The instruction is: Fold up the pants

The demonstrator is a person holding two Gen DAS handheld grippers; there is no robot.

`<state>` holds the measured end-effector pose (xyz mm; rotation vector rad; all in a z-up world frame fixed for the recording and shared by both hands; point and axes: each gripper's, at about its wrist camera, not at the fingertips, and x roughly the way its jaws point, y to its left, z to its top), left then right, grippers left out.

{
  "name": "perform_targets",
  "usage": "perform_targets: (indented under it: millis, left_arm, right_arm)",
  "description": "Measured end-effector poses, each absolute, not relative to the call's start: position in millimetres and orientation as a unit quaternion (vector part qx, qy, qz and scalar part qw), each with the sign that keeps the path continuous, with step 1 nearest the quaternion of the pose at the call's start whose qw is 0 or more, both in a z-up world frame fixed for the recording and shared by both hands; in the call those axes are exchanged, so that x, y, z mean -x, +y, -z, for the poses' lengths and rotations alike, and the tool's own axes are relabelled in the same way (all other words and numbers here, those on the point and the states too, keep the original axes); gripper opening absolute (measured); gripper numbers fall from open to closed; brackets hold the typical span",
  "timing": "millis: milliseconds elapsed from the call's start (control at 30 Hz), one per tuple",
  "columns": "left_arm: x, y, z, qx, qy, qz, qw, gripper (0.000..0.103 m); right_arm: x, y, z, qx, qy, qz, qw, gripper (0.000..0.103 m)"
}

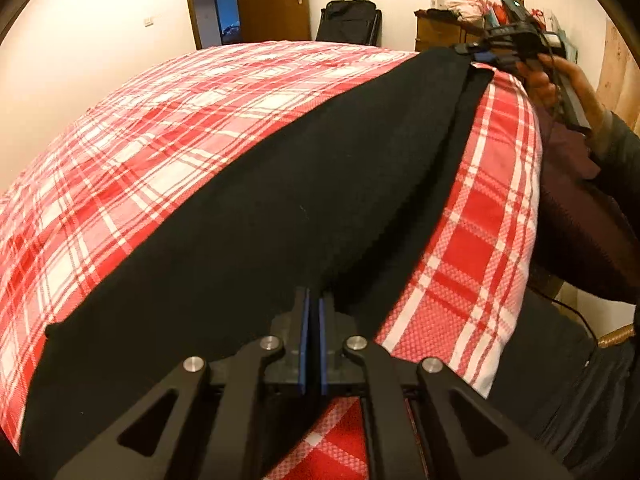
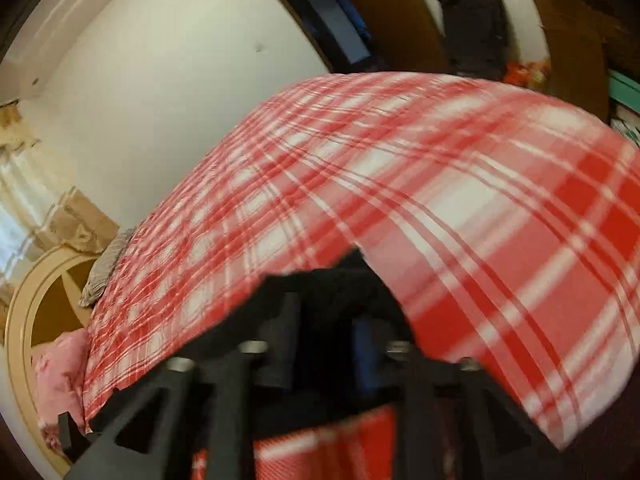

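A bedroom with pale walls holds a bed spread with a red and white checked sheet (image 1: 168, 152), and on it the black pants (image 1: 280, 208) lie stretched in a long band from the near left to the far right, close to the right edge of the bed. They look already folded leg over leg, with a second layer edge showing along the far right side, so the lengthwise fold seems done and the crosswise folds are left. The left gripper (image 1: 313, 344) has its jaws nearly together on the near end of the cloth. The right gripper (image 1: 486, 54), held in a hand (image 1: 560, 80), pinches the far end; in its own blurred view dark cloth sits between the fingers. Beyond the bed stand a brown door (image 1: 272, 0), a black chair (image 1: 348, 20) and a cluttered cabinet (image 1: 440, 30). Nothing lies on the sheet in the way of the fold.
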<state>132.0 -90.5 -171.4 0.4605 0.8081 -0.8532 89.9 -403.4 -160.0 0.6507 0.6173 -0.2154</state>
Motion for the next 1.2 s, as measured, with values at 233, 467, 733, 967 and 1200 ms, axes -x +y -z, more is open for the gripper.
perform_targets:
  millis: [233,467,733,967,1200]
  left_arm:
    - [-134,-99,173,-0.240,0.371,0.381,0.812,0.006]
    - [-136,-99,172,-0.240,0.372,0.381,0.811,0.007]
    - [-139,-98,174,-0.226,0.376,0.384,0.812,0.007]
    - [-143,-95,175,-0.201,0.383,0.391,0.813,0.007]
    - [-139,-97,172,-0.212,0.378,0.384,0.815,0.006]
  right_arm:
    - [-72,-402,162,-0.393,0.284,0.052,0.873,0.061]
    - [-94,-379,173,-0.394,0.326,0.036,0.859,0.039]
    - [-111,-384,180,-0.442,0.345,0.052,0.826,0.025]
    - [-96,-375,183,-0.480,0.352,0.031,0.803,0.025]
    - [-121,-374,183,-0.450,0.352,0.038,0.820,0.023]
